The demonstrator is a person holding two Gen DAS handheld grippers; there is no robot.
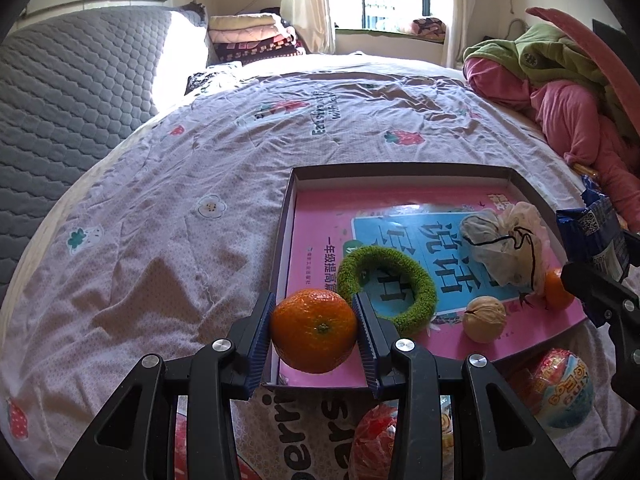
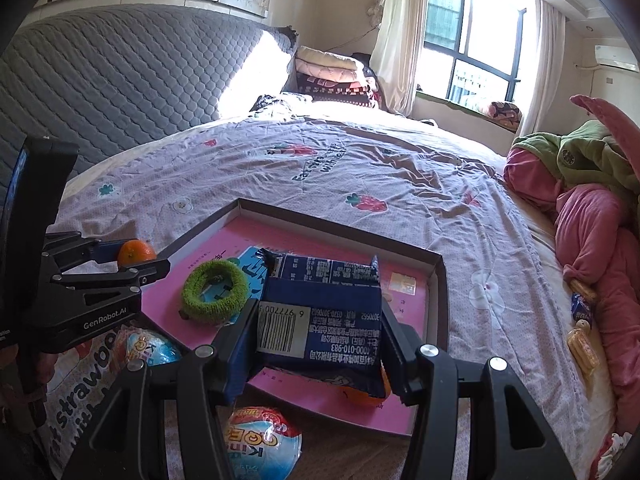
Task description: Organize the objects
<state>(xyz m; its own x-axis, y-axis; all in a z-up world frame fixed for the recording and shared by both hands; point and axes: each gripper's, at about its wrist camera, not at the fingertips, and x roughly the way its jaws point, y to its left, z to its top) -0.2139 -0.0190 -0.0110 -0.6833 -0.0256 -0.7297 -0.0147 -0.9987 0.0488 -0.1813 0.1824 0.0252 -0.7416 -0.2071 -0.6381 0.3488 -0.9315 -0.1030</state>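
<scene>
A shallow cardboard box (image 1: 286, 204) with a pink book in it lies on the bed; it also shows in the right wrist view (image 2: 438, 264). My left gripper (image 1: 314, 330) is shut on an orange tangerine (image 1: 314, 330) above the box's near left corner; this tangerine shows in the right wrist view (image 2: 136, 252) too. My right gripper (image 2: 316, 320) is shut on a dark blue snack packet (image 2: 320, 312) above the box's near side. In the box lie a green fuzzy ring (image 1: 386, 288), a walnut (image 1: 484, 318), a white mesh pouch (image 1: 504, 244) and a second tangerine (image 1: 556, 288).
Two egg-shaped toy capsules (image 2: 262, 444) (image 2: 150, 346) lie on the bedspread in front of the box. A red wrapped snack (image 1: 374, 440) lies below my left gripper. Pink and green clothes (image 2: 588, 208) and small snacks (image 2: 582, 346) lie at the right. A grey headboard (image 2: 120, 80) stands left.
</scene>
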